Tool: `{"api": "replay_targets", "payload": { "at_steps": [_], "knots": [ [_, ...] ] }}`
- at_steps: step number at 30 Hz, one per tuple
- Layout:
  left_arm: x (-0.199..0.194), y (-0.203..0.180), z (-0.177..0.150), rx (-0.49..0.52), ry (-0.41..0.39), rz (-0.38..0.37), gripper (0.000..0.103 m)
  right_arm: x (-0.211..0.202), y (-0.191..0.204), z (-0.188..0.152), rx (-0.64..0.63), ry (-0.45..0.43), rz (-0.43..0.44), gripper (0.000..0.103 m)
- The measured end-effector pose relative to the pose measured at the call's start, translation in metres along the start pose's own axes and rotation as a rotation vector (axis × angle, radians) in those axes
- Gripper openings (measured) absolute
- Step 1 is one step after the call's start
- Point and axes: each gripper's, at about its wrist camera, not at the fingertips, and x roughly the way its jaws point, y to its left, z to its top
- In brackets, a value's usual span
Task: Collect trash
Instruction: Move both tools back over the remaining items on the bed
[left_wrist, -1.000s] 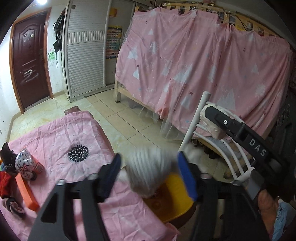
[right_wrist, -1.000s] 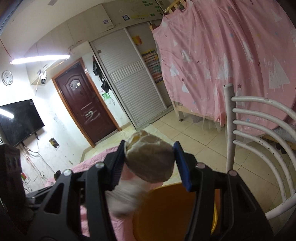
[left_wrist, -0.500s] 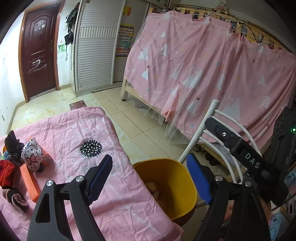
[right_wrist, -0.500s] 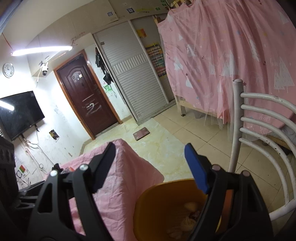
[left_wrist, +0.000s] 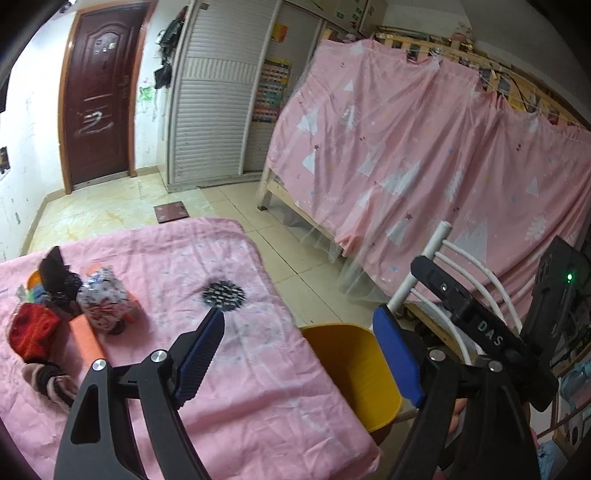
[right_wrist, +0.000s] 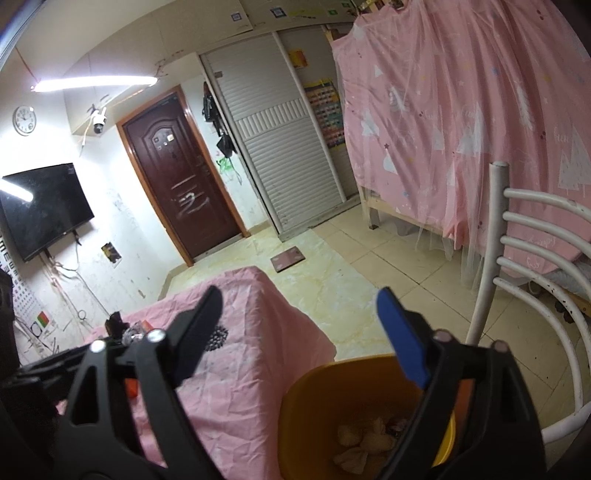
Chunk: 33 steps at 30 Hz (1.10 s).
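Nearest, in the right wrist view: right tool (right_wrist: 299, 325) spread wide with nothing between its pads, jaws just opened further. Directly beneath, yellow bin (right_wrist: 314, 413) standing against the corner of the pink-covered tabletop (right_wrist: 240, 369), crumpled paper trash (right_wrist: 364, 441) lying at its bottom. In the left wrist view: left tool (left_wrist: 299, 347) likewise wide open and empty, poised over the tabletop's near corner beside the same bin. Farther left on the tabletop: patterned wrapped bundle (left_wrist: 105, 301), orange block (left_wrist: 86, 341), red knitted piece (left_wrist: 33, 328) and a dark item, clustered close together. Right of the bin: white metal chair (right_wrist: 517, 258). Beyond, across the tiled floor: pink curtained bed (left_wrist: 406, 147), slatted wardrobe (left_wrist: 218, 99) and brown door (left_wrist: 98, 92).
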Motion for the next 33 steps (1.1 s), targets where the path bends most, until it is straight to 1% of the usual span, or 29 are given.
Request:
{"api": "replay_targets", "payload": {
  "at_steps": [10, 13, 18, 22, 29, 33],
  "knots": [
    [-0.021, 0.036, 0.004, -0.027, -0.028, 0.062, 0.078, 0.016, 0.034, -0.007, -0.085, 0.041, 0.010, 0.083],
    [-0.029, 0.049, 0.007, -0.040, -0.042, 0.082, 0.080, 0.021, 0.045, -0.011, -0.106, 0.054, 0.016, 0.083],
    [-0.042, 0.075, 0.010, -0.064, -0.064, 0.121, 0.083, 0.028, 0.062, -0.018, -0.141, 0.075, 0.030, 0.083],
    [-0.052, 0.099, 0.012, -0.091, -0.075, 0.155, 0.084, 0.033, 0.076, -0.024, -0.163, 0.093, 0.057, 0.085],
    [-0.070, 0.140, 0.014, -0.132, -0.091, 0.200, 0.086, 0.039, 0.096, -0.033, -0.196, 0.117, 0.063, 0.085],
    [-0.074, 0.155, 0.013, -0.141, -0.092, 0.221, 0.087, 0.044, 0.103, -0.035, -0.203, 0.131, 0.070, 0.085]
  ]
}}
